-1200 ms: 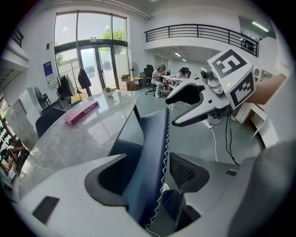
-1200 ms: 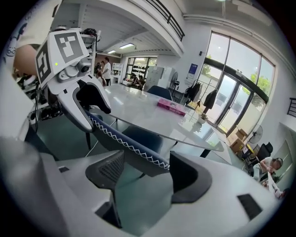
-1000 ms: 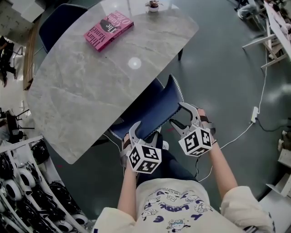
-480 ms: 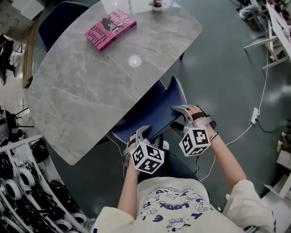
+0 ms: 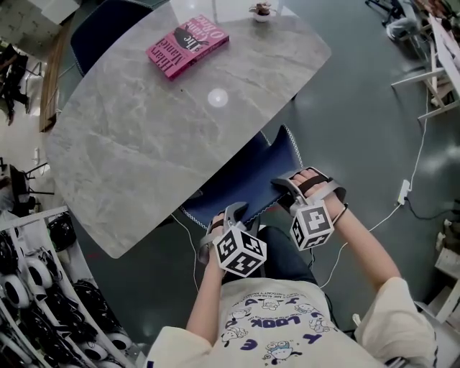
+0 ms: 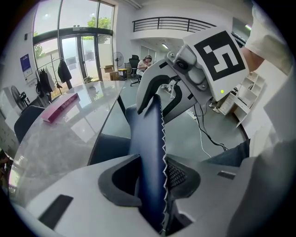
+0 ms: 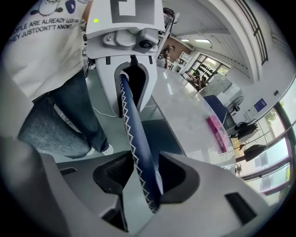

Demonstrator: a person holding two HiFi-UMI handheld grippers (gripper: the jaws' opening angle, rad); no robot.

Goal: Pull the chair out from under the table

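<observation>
A dark blue chair (image 5: 244, 180) with white edge stitching is tucked under the grey marble table (image 5: 144, 144); only its backrest shows. My left gripper (image 5: 231, 214) straddles the backrest's top edge near its left end. In the left gripper view the backrest (image 6: 145, 139) fills the closing jaws of that gripper (image 6: 150, 178), both pads against it. My right gripper (image 5: 287, 188) straddles the right end. In the right gripper view the backrest (image 7: 134, 134) stands between the closing jaws of this gripper (image 7: 138, 178), with a gap still showing on one side.
A pink book (image 5: 188, 44) and a small pot (image 5: 261, 11) lie on the table's far part. Another dark chair (image 5: 108, 29) stands at the far left end. A white cable (image 5: 381, 208) crosses the floor at right. Racks of round gear (image 5: 36, 302) line the lower left.
Both grippers came down over the backrest's top edge and their jaws narrowed round it. The right gripper rolled so that its jaws sit across the edge.
</observation>
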